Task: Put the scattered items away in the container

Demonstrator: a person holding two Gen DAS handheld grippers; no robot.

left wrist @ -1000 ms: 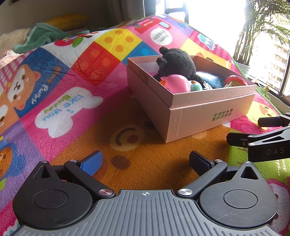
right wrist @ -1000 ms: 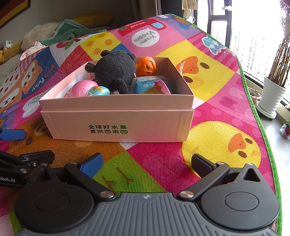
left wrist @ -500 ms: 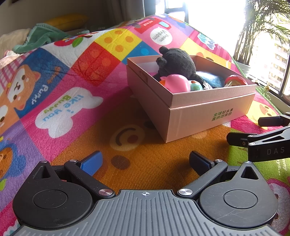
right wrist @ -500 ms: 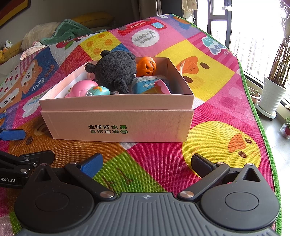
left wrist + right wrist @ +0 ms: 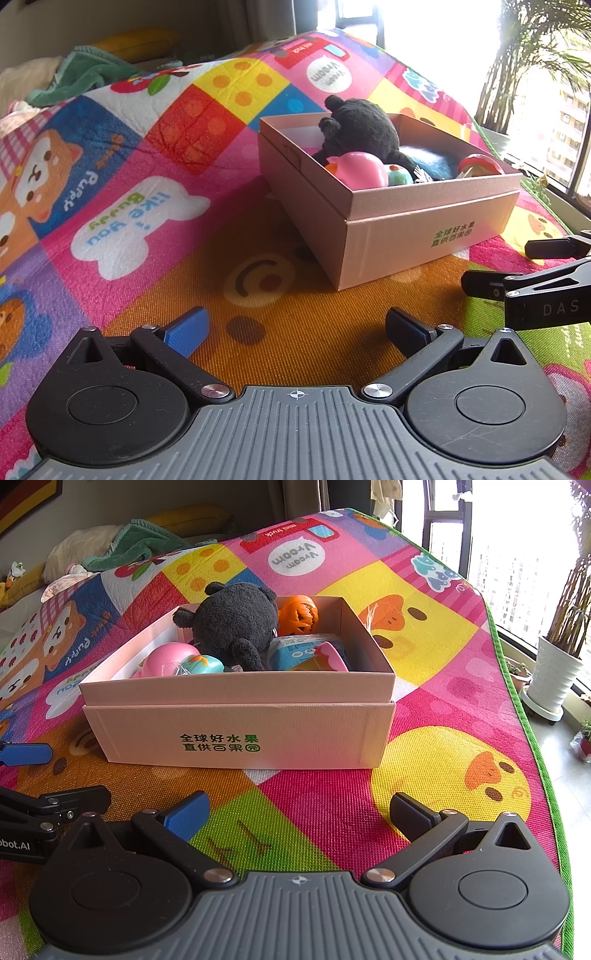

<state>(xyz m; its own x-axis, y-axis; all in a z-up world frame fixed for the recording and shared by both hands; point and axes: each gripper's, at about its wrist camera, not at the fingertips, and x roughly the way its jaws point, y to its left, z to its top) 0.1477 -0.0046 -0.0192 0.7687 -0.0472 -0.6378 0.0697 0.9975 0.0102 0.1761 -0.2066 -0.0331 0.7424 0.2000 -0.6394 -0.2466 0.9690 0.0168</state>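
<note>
Right wrist view: the right tool [image 5: 299, 812], jaws spread wide and empty, hovers over a colourful patchwork play mat [image 5: 424, 657]. Straight ahead sits a pink cardboard box [image 5: 240, 734] holding a black plush toy [image 5: 236, 622], an orange plastic pumpkin [image 5: 299, 614] and a pink ball [image 5: 168, 661]. The left tool [image 5: 295, 332] is equally wide, with the box ahead to its right.

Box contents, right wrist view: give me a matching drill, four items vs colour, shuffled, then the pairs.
Items:
1. plush toy
2. pumpkin ball
3. round toy at the near-left corner
4. print on the box front

Colours:
A. green
B. pink
C. black
D. orange

Pairs: 1-C, 2-D, 3-B, 4-A
</note>
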